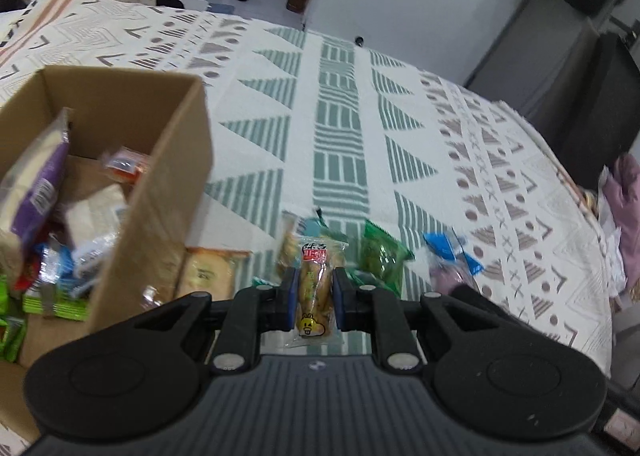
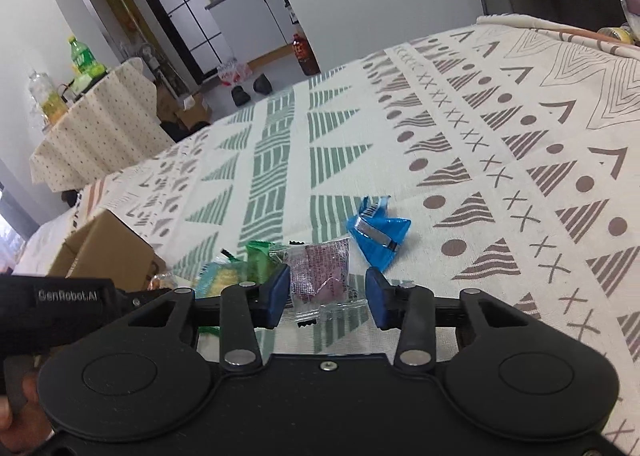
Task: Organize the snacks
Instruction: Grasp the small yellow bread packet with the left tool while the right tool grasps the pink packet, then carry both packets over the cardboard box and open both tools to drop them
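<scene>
At the left of the patterned table point(image 1: 340, 56), the cardboard box point(image 1: 160, 192) already holds a good heap of packets, a purple-and-cream bag point(image 1: 36, 180) and a small orange-wrapped sweet point(image 1: 124, 166) among them, so much of the sorting looks done. Just right of the box, a tan cracker packet point(image 1: 210, 270) lies against its wall, and beside it the left hand-held gripper point(image 1: 314, 298) is clamped on a long yellow snack stick point(image 1: 314, 288) in clear wrap, which judging by its place is next for the box. Further right, a green packet point(image 1: 380, 256), a clear packet with a purple filling point(image 2: 320, 272) and a blue wrapper point(image 2: 378, 234) lie loose on the cloth, so several pieces are left. The right hand-held gripper point(image 2: 327, 296) stands spread wide, its blue pads either side of the purple packet without pinching it. Only the left wrist view looks into the box; only the right wrist view shows the purple packet sharply, with the left tool's body at its edge.
</scene>
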`<state>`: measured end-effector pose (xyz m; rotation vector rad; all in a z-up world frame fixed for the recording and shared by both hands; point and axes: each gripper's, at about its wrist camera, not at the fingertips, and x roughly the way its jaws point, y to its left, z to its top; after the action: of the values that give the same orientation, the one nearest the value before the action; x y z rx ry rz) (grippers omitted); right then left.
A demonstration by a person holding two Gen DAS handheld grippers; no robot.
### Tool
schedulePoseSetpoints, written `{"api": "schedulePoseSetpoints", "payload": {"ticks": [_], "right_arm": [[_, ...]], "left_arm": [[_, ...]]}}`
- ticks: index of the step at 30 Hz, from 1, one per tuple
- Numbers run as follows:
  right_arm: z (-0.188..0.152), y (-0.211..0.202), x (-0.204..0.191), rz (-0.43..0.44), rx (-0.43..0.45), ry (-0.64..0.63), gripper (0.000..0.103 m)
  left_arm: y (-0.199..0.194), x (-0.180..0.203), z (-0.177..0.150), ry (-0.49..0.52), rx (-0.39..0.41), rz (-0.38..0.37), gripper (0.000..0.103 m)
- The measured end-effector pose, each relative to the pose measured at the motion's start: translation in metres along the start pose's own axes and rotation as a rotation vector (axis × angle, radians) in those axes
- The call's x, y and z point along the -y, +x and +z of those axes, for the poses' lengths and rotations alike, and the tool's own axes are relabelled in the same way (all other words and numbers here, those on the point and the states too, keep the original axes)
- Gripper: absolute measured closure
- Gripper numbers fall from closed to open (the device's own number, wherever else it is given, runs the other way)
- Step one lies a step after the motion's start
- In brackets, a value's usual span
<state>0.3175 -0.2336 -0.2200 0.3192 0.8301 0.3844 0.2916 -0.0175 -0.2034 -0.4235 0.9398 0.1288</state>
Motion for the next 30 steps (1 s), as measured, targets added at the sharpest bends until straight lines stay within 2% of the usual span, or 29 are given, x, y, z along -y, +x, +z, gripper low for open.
{"api": "schedulePoseSetpoints", "payload": {"ticks": [7, 15, 30], "right_arm": [[0.008, -0.02, -0.018, 0.0, 0.044, -0.026, 0.063], [0.016, -0.033, -0.037, -0.001, 0.055, -0.033, 0.063], [0.022, -0.04, -0.103, 0.023, 0.074, -0.118, 0.063]], "left_arm": [[-0.021, -0.008, 0.013, -0.036, 0.044, -0.022, 0.086], [-0.041, -0.019, 0.019, -0.065, 0.071, -0.048, 0.086], [-0.067, -0.046, 0.033, -0.102, 0.095, -0.095, 0.086]]}}
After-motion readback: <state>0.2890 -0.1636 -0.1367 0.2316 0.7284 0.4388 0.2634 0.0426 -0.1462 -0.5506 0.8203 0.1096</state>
